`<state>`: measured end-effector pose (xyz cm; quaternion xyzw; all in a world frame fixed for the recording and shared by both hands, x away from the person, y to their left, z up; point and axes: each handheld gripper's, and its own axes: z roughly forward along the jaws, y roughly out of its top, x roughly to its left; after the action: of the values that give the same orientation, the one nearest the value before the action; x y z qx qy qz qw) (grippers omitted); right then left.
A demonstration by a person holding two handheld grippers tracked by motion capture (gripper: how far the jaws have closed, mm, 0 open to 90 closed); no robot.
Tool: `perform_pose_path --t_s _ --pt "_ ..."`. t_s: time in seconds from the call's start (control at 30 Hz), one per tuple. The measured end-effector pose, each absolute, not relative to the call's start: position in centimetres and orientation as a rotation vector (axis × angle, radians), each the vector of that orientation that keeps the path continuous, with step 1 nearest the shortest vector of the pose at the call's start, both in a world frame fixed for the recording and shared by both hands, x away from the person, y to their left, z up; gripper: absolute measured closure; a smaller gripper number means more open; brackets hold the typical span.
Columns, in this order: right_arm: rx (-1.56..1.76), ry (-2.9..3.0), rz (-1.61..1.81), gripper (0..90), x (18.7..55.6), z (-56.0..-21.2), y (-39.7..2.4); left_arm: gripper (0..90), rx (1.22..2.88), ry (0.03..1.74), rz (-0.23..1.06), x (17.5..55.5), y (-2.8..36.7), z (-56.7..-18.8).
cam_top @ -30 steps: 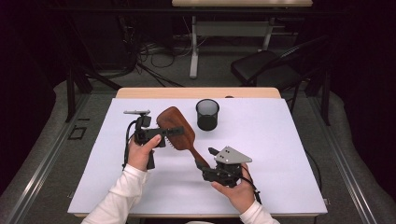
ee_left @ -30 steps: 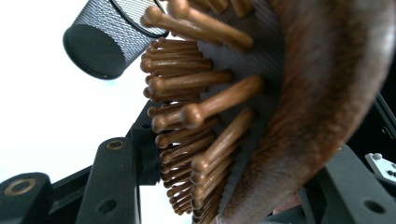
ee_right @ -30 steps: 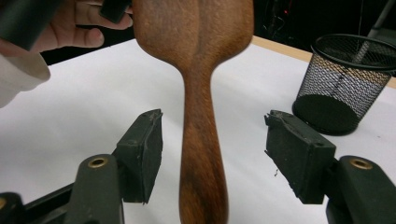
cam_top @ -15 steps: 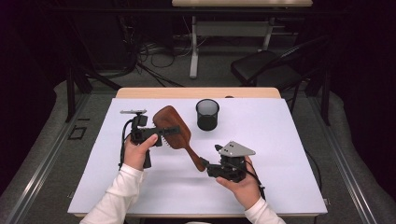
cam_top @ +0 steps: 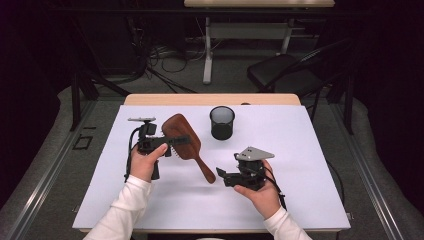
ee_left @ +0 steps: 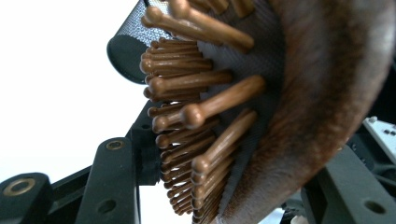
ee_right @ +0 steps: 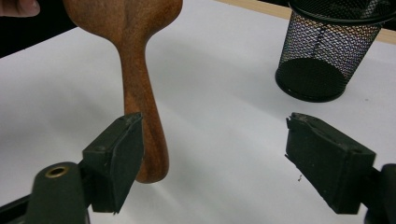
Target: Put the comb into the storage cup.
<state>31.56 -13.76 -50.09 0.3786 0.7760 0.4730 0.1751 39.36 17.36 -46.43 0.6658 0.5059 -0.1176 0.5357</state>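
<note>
A brown wooden hairbrush (cam_top: 181,141) is held over the white table, handle pointing to the lower right. My left gripper (cam_top: 167,145) is shut on the brush's head. In the left gripper view the wooden bristles (ee_left: 201,116) and the rounded back (ee_left: 322,93) sit between the black jaws. My right gripper (cam_top: 223,176) stands just right of the handle's end, and its jaws have just been opening. In the right gripper view the handle (ee_right: 140,93) ends beside the left jaw, touching neither pad, and the gap of the right gripper (ee_right: 215,158) holds nothing.
A black mesh cup (cam_top: 222,122) stands upright behind the brush, also seen as the cup (ee_right: 327,51) at upper right. The white table sheet (cam_top: 300,150) ends in a wooden edge at the back. A dark chair and cables lie beyond the table.
The right gripper's jaws have spread and let go of the handle's end, and that hand has drawn a little to the right. The left gripper keeps its hold on the brush head.
</note>
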Motion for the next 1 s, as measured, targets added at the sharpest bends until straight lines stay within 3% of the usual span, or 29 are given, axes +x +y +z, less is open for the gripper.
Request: perform_pose_path --t_s 1.0 --pt "1.114 2.194 1.35 14.3 32.0 -49.6 -14.3 48.2 1.74 1.195 -0.184 40.0 17.4 -43.2"
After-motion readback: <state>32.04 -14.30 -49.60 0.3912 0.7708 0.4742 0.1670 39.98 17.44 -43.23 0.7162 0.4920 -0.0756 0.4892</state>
